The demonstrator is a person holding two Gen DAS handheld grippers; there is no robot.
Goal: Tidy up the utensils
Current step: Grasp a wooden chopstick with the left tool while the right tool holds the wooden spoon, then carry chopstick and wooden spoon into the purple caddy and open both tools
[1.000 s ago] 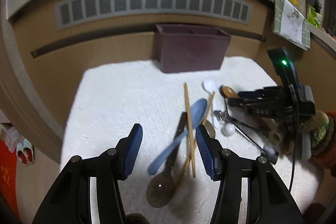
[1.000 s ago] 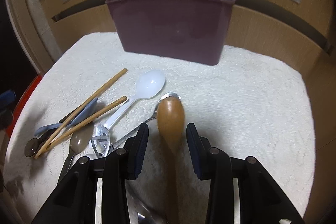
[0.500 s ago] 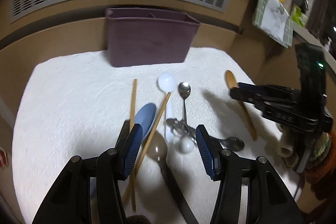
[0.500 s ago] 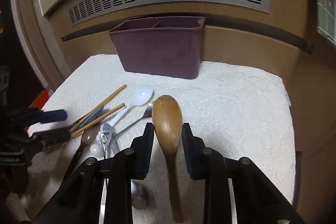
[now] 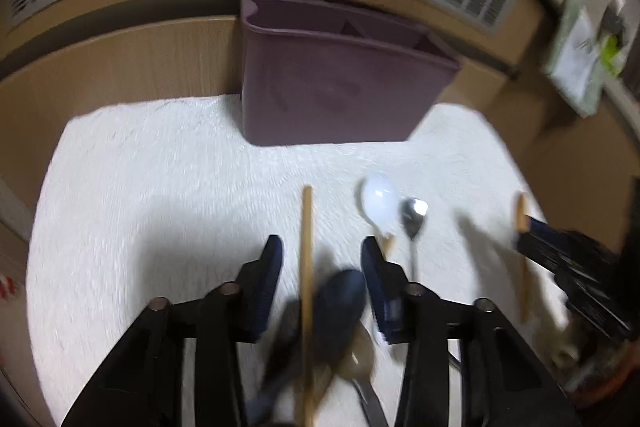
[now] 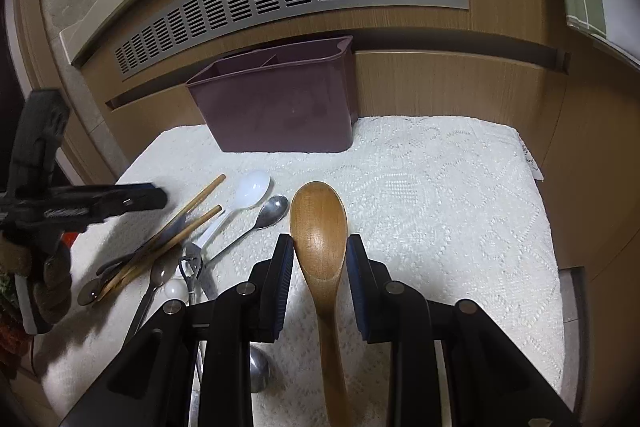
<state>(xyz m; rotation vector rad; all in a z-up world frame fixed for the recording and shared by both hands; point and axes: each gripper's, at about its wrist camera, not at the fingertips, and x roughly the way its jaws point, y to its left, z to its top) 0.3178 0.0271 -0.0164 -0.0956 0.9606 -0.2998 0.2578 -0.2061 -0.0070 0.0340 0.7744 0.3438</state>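
Chopsticks and spoons lie heaped at the lower left of the right wrist view, and the left gripper [image 5: 322, 267] has swung in over them. Its jaws have just been closing and now straddle one chopstick [image 5: 307, 267] and the blue spoon [image 5: 340, 303], pads not yet pressing as far as the blur allows. A grab there looks imminent. Further right, the right gripper [image 6: 320, 263] has narrowed and lifted; its pads now clamp the bowl of the wooden spoon [image 6: 320, 227], handle running back under the camera. At upper centre the purple bin [image 6: 280, 107] stands at the mat's [image 6: 440, 207] far edge, its visible compartments empty. The wooden spoon probably goes there next.
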